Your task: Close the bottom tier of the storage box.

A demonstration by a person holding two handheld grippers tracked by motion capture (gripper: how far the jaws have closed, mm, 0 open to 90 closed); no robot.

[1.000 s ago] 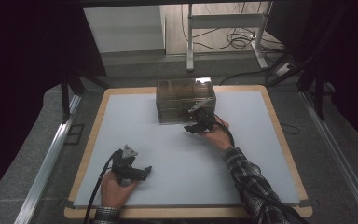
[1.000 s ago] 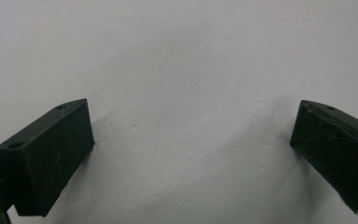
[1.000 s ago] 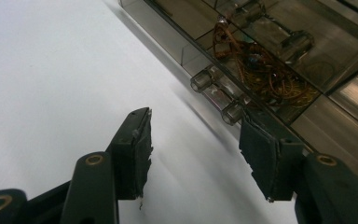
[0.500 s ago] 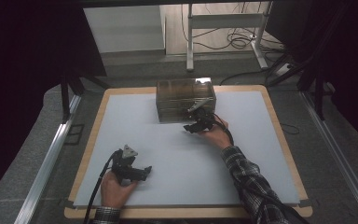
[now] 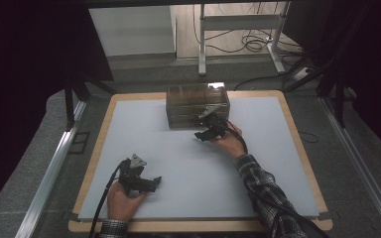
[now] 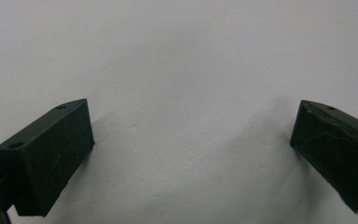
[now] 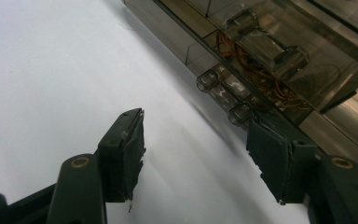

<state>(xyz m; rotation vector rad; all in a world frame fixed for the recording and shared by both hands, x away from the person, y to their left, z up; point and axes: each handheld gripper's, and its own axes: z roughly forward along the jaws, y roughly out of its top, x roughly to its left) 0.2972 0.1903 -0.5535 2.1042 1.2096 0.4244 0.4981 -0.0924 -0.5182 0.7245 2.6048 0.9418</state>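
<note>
Here, right gripper (image 7: 196, 154) just opening, empty, beside drawer box (image 5: 197, 104), left gripper (image 6: 191, 154) released.

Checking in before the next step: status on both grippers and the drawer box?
Left gripper open, idle on the white mat. Right gripper jaws just opening, nothing between them, at the clear drawer box, near a lower handle. Nothing in the way.
</note>
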